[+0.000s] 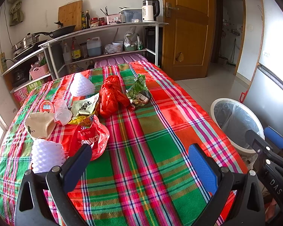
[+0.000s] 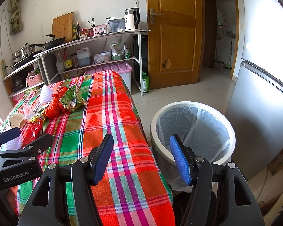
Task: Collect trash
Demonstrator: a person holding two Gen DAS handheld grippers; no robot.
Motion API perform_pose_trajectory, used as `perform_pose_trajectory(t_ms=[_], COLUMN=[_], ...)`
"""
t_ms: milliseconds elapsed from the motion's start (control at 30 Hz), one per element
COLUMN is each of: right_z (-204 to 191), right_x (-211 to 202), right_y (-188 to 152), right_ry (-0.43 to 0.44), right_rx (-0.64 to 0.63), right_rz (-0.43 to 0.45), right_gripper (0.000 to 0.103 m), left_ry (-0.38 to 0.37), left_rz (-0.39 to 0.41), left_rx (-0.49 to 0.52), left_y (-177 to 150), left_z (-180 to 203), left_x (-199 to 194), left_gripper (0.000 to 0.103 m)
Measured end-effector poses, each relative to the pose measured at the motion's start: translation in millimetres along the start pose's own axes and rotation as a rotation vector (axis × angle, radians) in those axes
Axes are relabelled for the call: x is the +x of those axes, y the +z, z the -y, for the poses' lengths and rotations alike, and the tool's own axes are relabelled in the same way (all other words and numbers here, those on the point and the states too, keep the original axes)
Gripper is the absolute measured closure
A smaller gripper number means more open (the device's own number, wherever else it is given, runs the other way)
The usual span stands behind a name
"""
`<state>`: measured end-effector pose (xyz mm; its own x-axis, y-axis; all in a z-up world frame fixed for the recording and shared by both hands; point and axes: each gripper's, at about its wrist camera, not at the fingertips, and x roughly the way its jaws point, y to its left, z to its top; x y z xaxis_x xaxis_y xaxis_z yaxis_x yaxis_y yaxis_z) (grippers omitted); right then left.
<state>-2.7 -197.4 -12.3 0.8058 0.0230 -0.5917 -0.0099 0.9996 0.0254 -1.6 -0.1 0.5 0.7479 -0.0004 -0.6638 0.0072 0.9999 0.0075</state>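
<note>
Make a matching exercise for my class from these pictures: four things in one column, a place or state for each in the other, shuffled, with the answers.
Things
1. bin
2. kettle
3. red bag
4. left gripper

Places or states
A. on the top shelf
B. open, holding nothing
C. on the floor beside the table
D. crumpled on the plaid cloth

Pairs: 1-C, 2-A, 3-D, 4-B

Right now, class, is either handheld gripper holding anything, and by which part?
Nothing is held. The left gripper and right gripper both stand open and empty above the plaid tablecloth.
</note>
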Motion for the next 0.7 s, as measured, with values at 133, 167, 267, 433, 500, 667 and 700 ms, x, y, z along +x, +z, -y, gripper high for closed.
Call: perform_pose_trajectory(t_ms=[133,167,267,433,500,667,700], right_z=[0.1,0.1,0.1,0.3,0.2,0.3,0.3], right_x=[-0.2,-0.1,-0.3,-0.5,-0.5,-0.7,-0.7], right_y=[0.0,-0.1,-0.1,-0.1,0.0,0.1,0.1], right_ry=[0.000,0.000,0.000,0.000,0.000,0.000,0.000], right_rx=[0.000,-0.001,0.000,0.000,0.000,0.000,0.000], right_rz=[0.000,0.000,0.000,0.000,0.000,0.001,0.000], right_gripper=[0.040,0.040,0.040,0.040,0.040,0.040,0.040], left_ry=[0.001,-0.001,0.002,0.003,0.004,0.004,0.004], left_rz=[-0.001,-0.002,-0.004,-0.002,-0.003,-0.003,-0.003], left_rx=[-0.001,0.001,0.002,0.003,0.004,0.003,0.004], left_y=[-0.1,0.0,-0.4,-0.4,-0.2,-0.1,0.0], left_z=[-0.5,0.1,-0.4,-0.5,-0.1,-0.2,-0.2], left_x=[0.1,0.6,0.6,0.4,0.5,0.4,0.4], left_gripper=[0.000,0.000,0.000,0.000,0.000,0.000,0.000])
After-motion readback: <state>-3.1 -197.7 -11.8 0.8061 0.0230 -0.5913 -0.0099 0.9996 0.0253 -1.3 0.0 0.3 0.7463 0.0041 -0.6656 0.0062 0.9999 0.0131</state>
